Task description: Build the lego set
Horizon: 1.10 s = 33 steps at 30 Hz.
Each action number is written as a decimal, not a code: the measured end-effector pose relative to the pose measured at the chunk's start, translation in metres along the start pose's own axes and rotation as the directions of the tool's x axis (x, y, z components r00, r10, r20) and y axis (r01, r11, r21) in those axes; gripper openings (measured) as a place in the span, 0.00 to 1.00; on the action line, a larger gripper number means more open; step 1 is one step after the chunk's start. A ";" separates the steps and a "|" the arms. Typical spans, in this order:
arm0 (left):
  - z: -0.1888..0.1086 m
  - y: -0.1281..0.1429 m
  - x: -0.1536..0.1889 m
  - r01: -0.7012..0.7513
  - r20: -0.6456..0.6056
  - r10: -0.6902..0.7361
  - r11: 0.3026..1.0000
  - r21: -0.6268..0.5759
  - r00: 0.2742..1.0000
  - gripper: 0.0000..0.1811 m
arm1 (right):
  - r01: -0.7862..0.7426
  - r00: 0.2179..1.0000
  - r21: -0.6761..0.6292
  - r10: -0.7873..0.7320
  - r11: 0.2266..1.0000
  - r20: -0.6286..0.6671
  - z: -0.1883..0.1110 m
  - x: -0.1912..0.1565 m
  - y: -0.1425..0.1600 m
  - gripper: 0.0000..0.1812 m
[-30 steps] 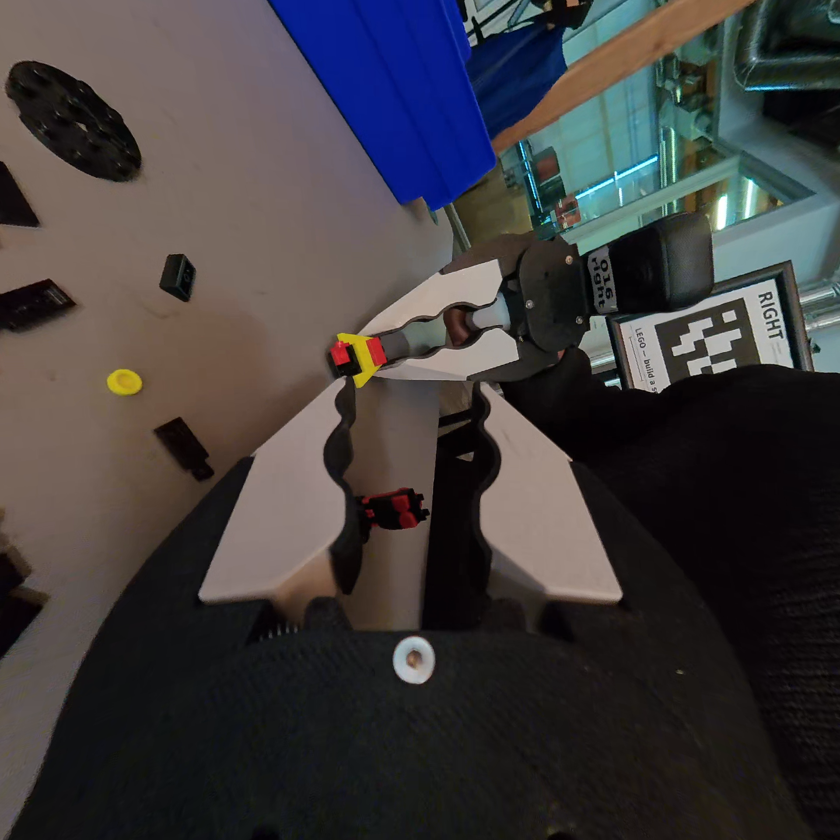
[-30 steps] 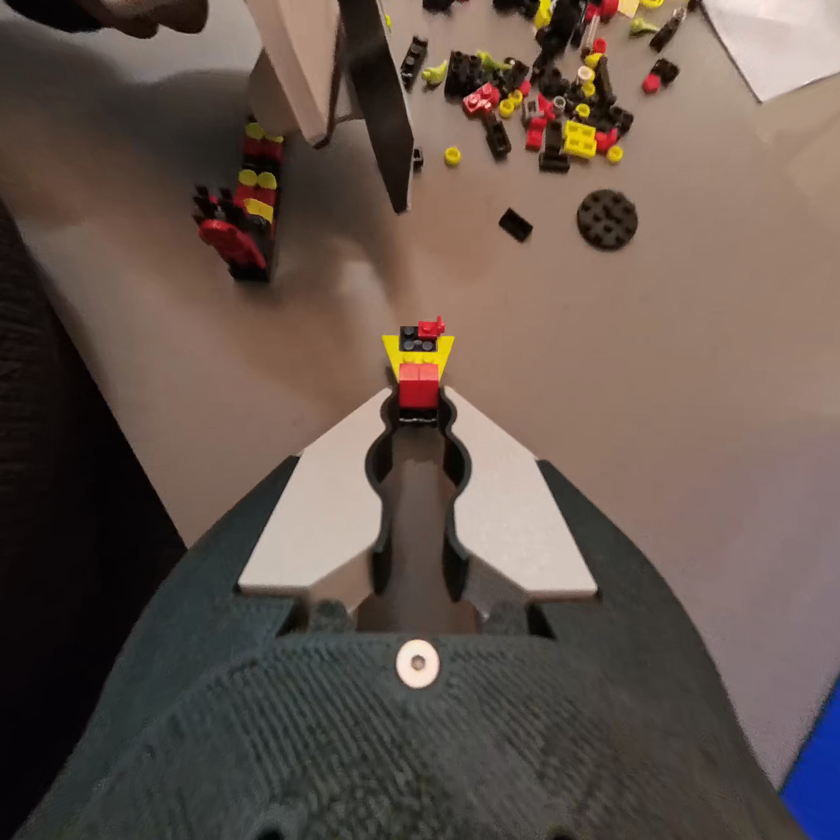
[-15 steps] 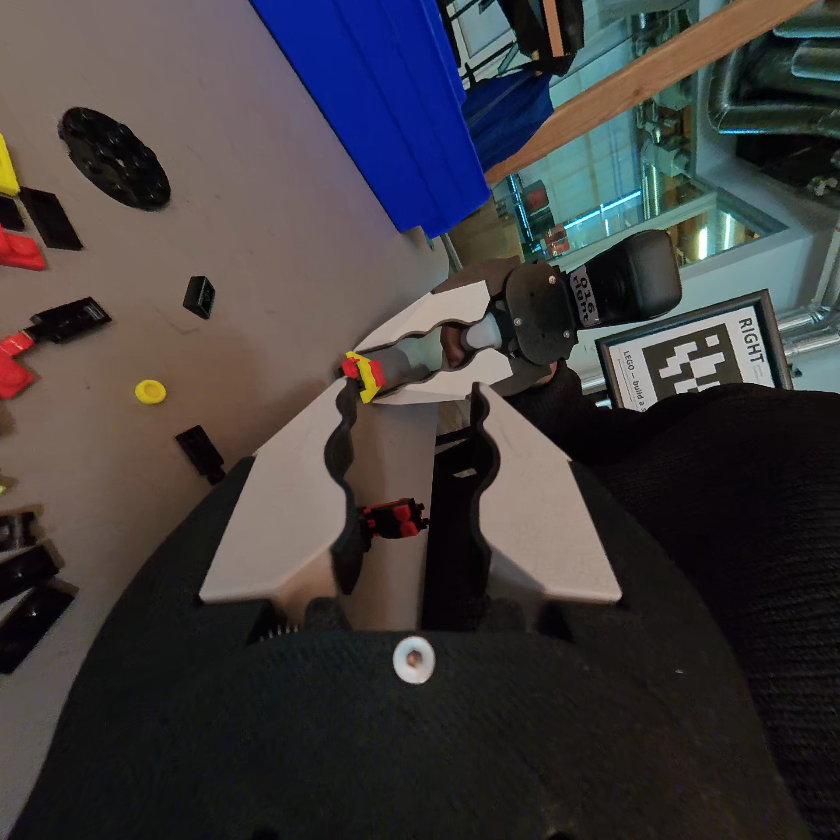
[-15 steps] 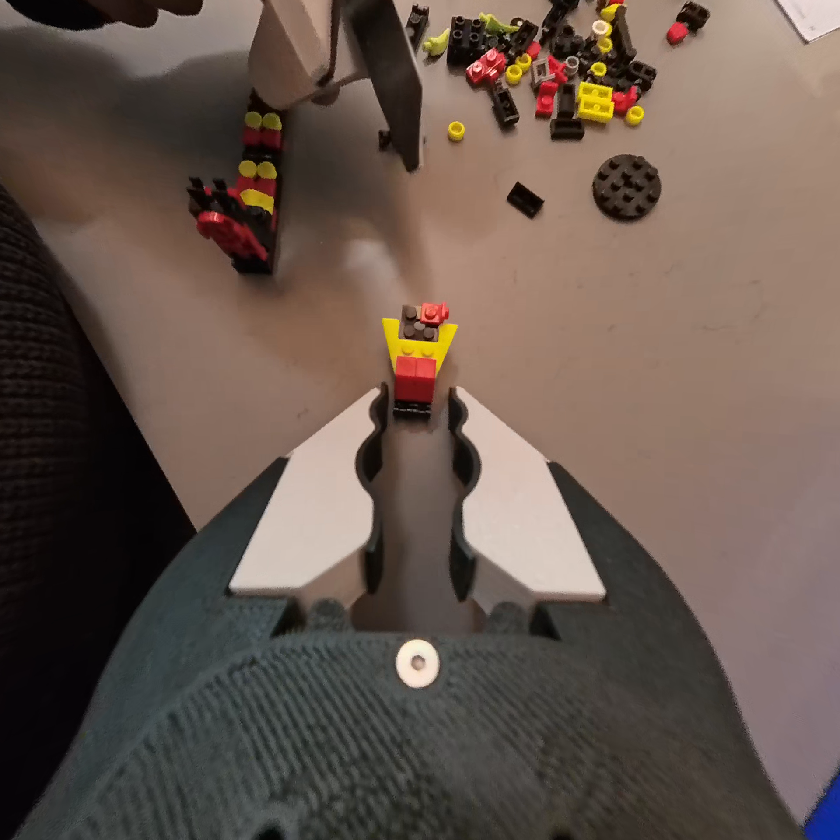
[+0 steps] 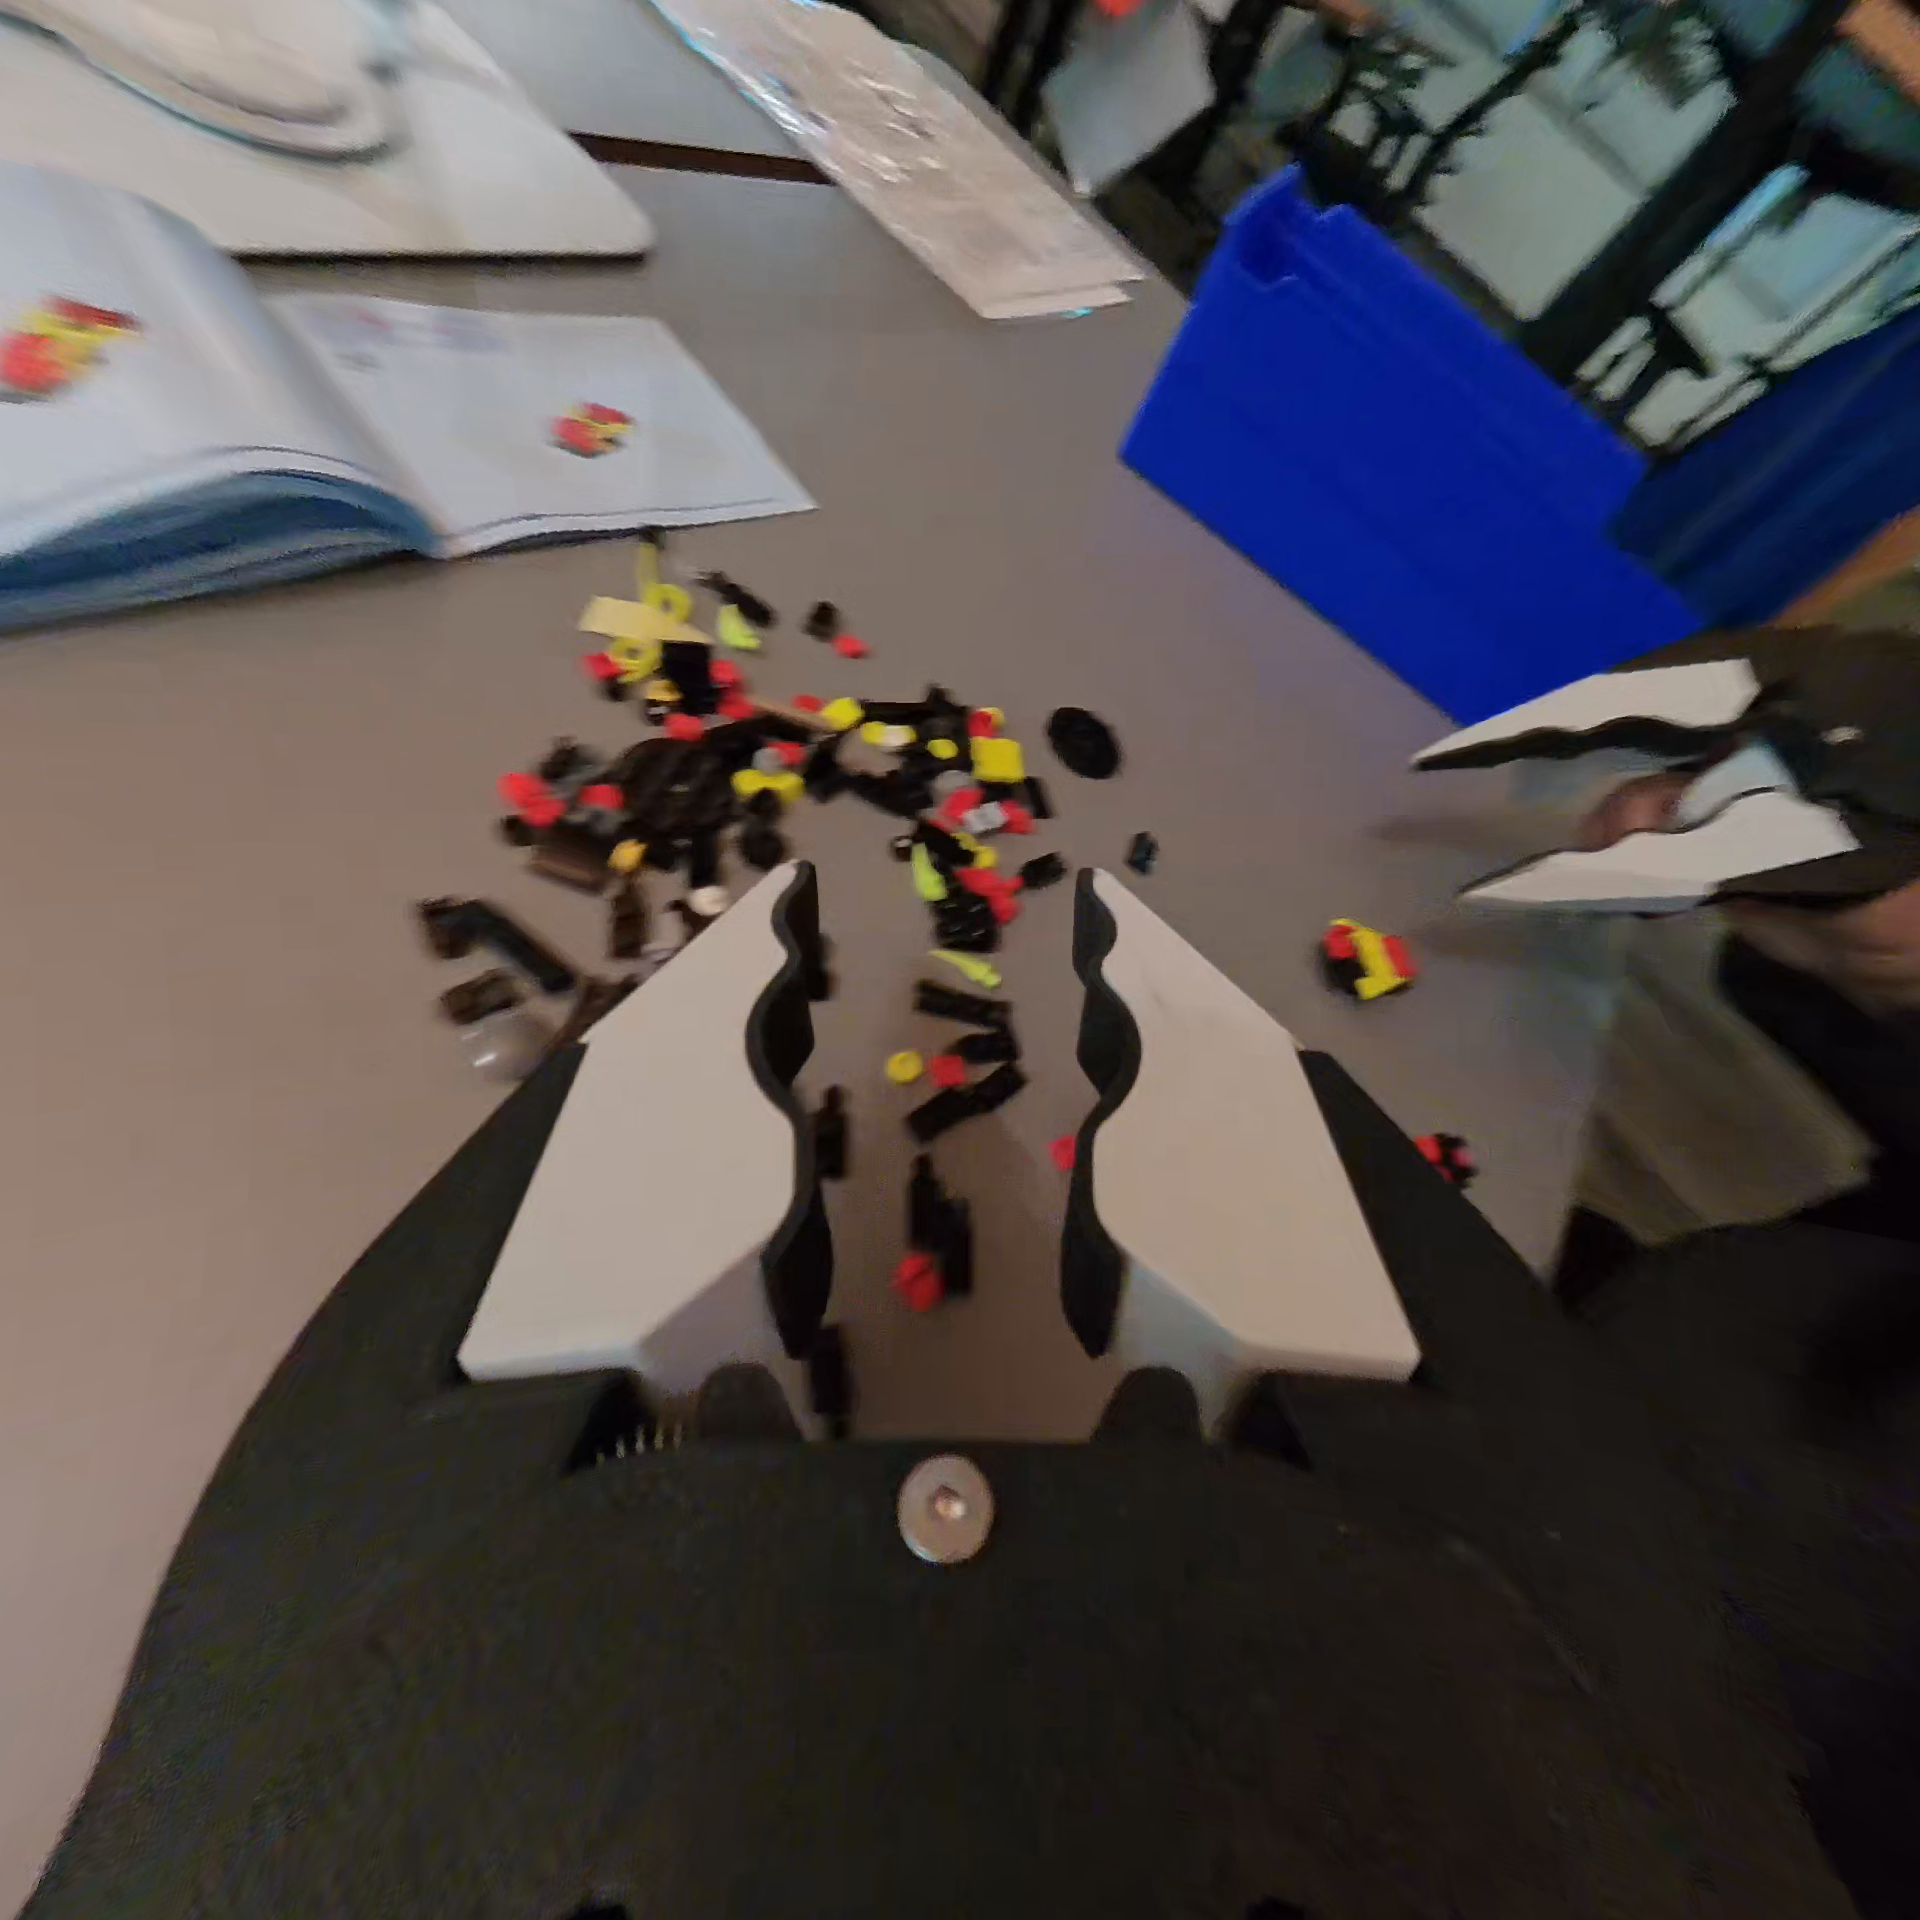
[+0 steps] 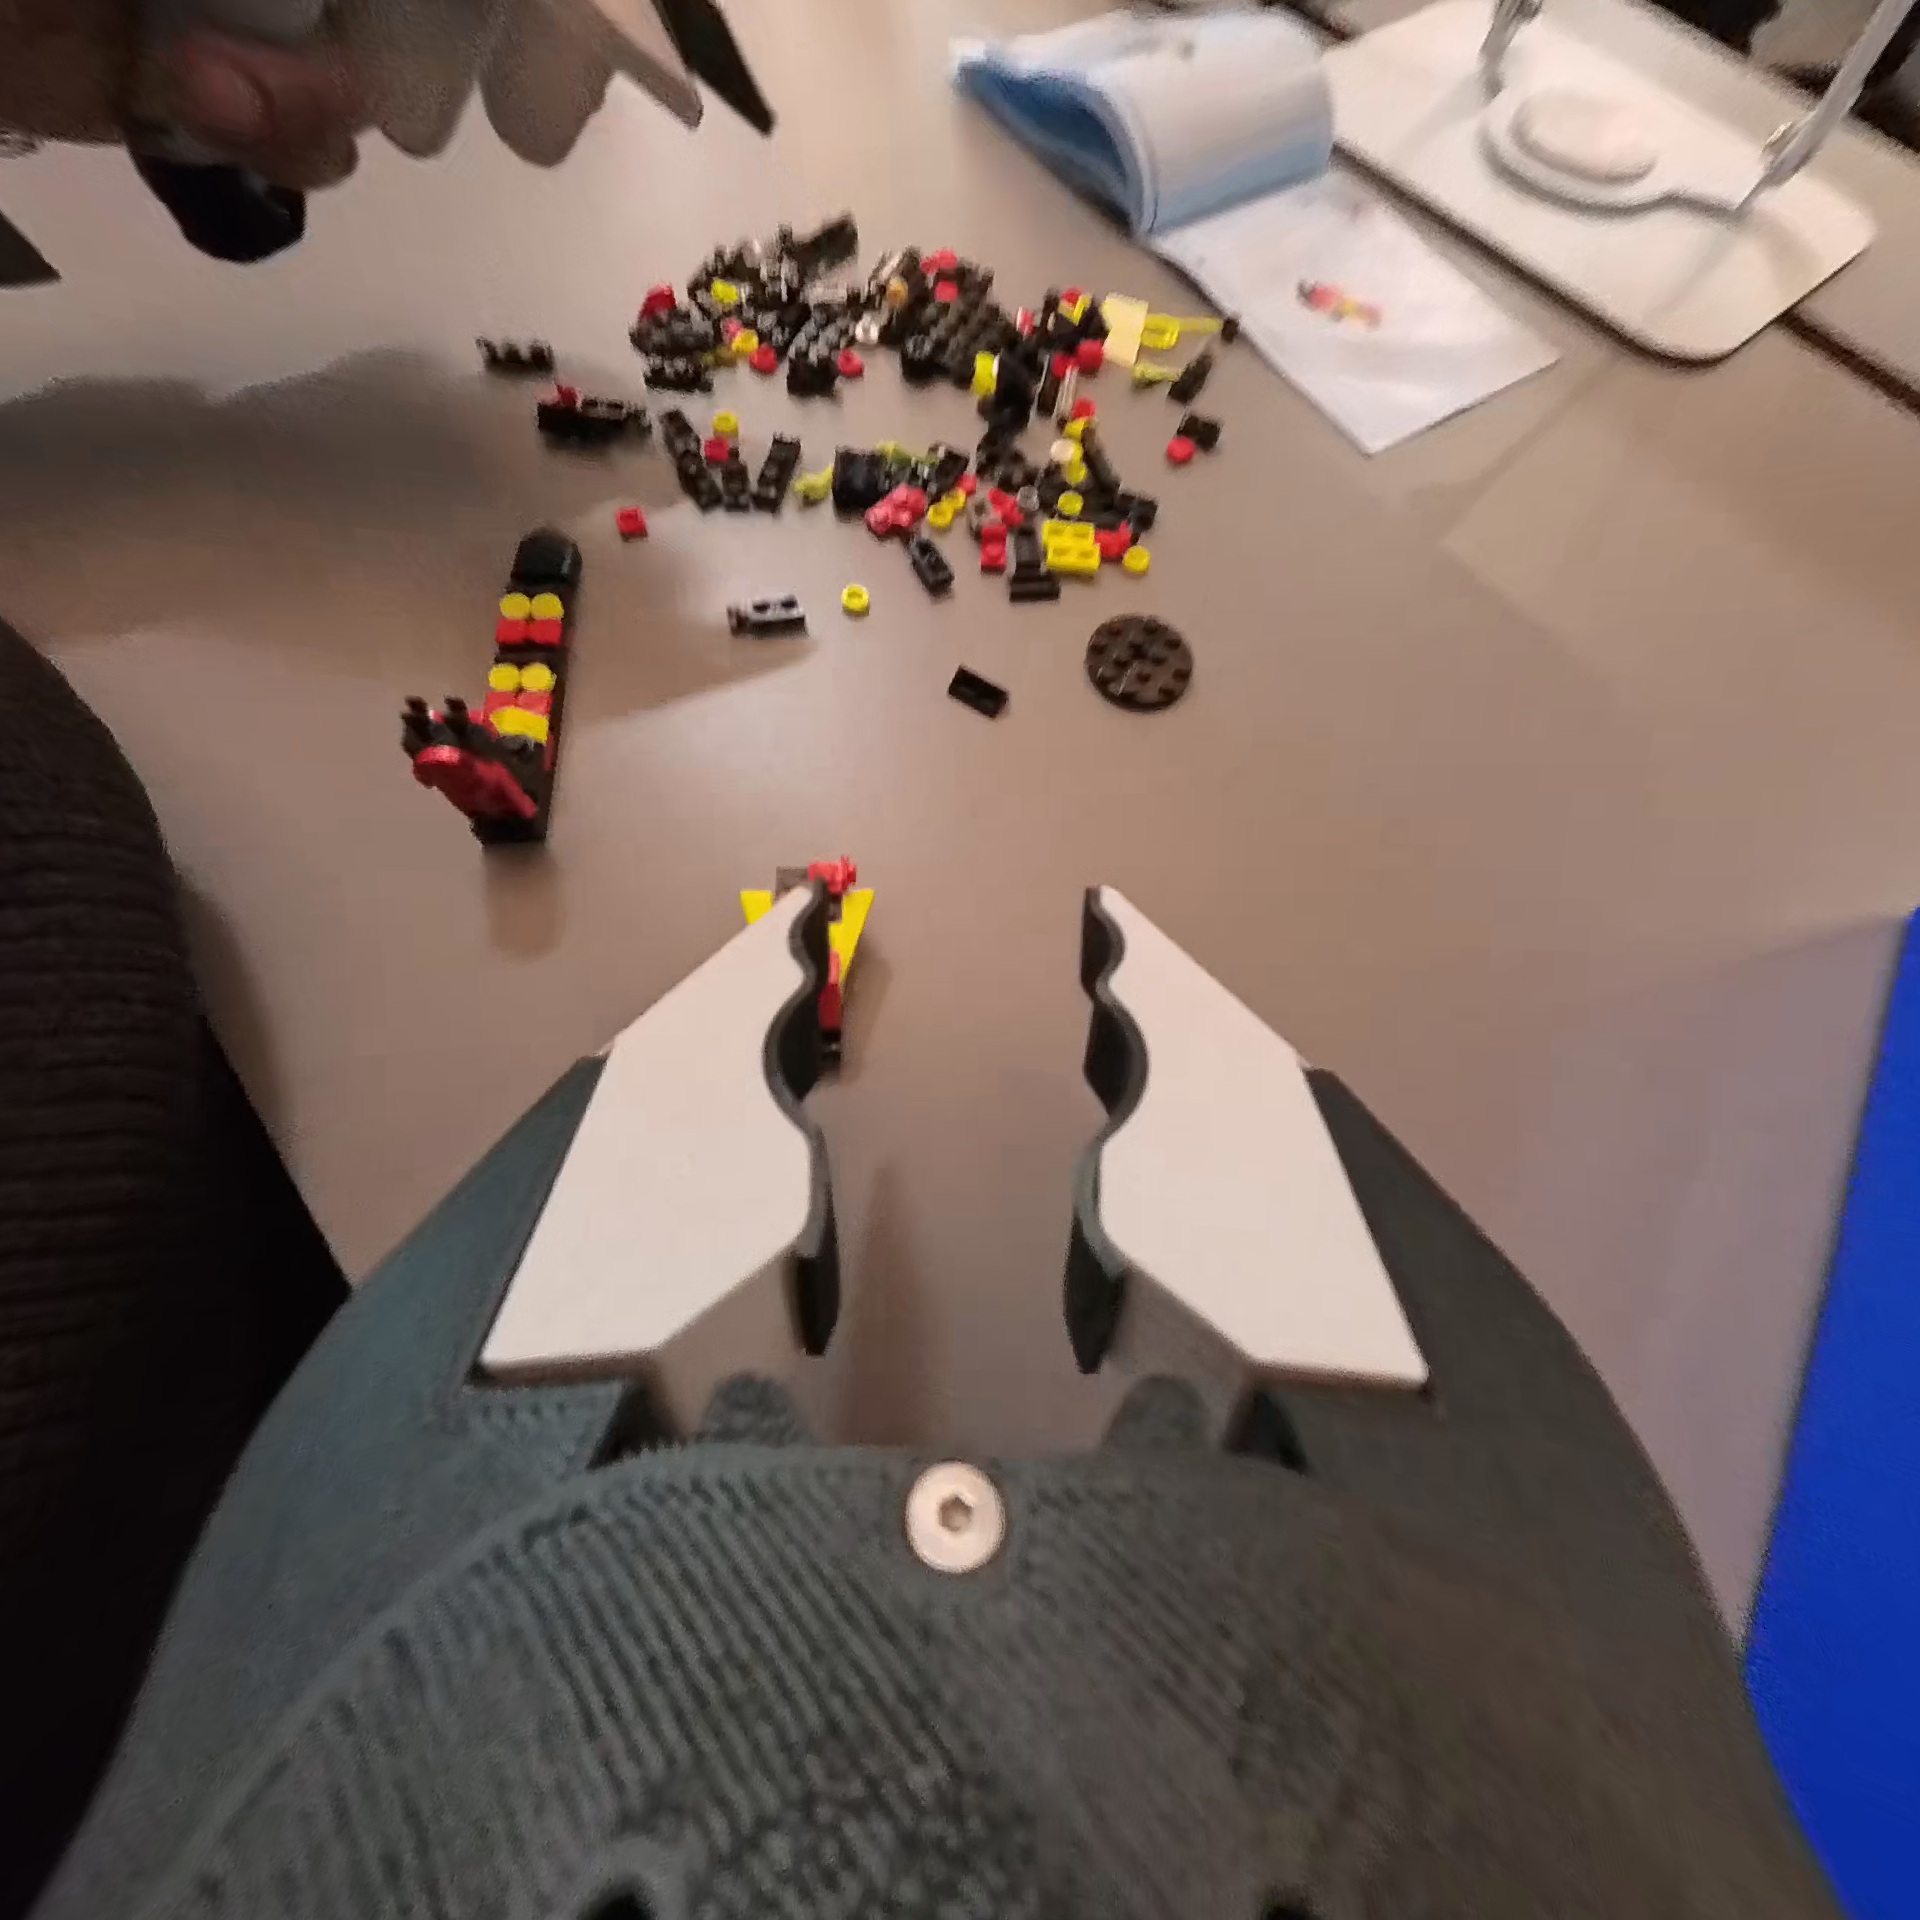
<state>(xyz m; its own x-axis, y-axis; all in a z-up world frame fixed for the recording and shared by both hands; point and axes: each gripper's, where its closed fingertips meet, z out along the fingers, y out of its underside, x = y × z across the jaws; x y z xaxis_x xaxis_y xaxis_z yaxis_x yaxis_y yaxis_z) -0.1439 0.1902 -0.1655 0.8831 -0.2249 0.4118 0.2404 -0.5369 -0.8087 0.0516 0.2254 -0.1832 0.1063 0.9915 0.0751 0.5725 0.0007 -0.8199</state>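
Observation:
My left gripper [image 5: 940, 878] is open and empty, above a scattered pile of black, red and yellow lego pieces [image 5: 831, 790] on the grey table. My right gripper [image 6: 945, 894] is open wide and empty. A small yellow, red and black assembly [image 6: 844, 935] lies on the table just beside its left finger; it also shows in the left wrist view [image 5: 1366, 961], below the right gripper [image 5: 1444, 831]. A long black assembly with red and yellow studs [image 6: 514, 696] lies to the left. The left gripper [image 6: 727, 114] shows blurred at the top.
An open instruction booklet [image 5: 312, 436] lies beyond the pile, with a white tray [image 6: 1662, 187] behind it. A blue bin [image 5: 1382, 488] stands at the right. A black round plate [image 6: 1138, 662] and a small red-black piece [image 5: 1444, 1158] lie apart from the pile. The tips of one gripper are about 20 cm away from the tips of the other. The black round plate [image 6: 1138, 662] is about 11 cm from my right fingertips and 15 cm from my left. It is also in sight in the left wrist view [image 5: 1095, 741].
My right gripper opened and let go of the yellow-red assembly, which now lies on the table. My left gripper swung round to face the pile; the red-black piece between its fingers is gone.

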 end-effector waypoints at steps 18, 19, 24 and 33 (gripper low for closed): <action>-0.011 0.022 -0.026 -0.056 0.126 0.064 0.996 -0.073 0.990 0.00 | 0.068 0.998 0.099 -0.067 0.993 -0.020 0.035 -0.013 -0.036 0.21; -0.013 0.019 -0.028 -0.059 0.138 0.067 0.996 -0.061 0.988 0.00 | 0.065 0.998 0.107 -0.064 0.992 -0.007 0.038 -0.014 -0.039 0.20; -0.023 0.007 -0.039 -0.067 0.211 0.063 0.998 0.012 0.975 0.00 | -0.022 1.000 0.162 0.022 0.987 0.002 0.052 -0.006 -0.059 0.13; -0.032 0.000 -0.061 -0.230 0.438 0.198 0.973 0.019 0.877 0.00 | 0.098 0.985 0.145 -0.075 0.984 -0.157 0.062 0.026 -0.062 0.00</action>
<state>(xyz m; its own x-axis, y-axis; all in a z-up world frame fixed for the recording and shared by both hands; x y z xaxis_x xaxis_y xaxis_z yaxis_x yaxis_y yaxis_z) -0.2105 0.1778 -0.1768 0.9985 0.0525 0.0166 0.0387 -0.4550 -0.8896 -0.0315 0.2592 -0.1654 0.1891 0.9559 0.2247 0.4558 0.1172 -0.8824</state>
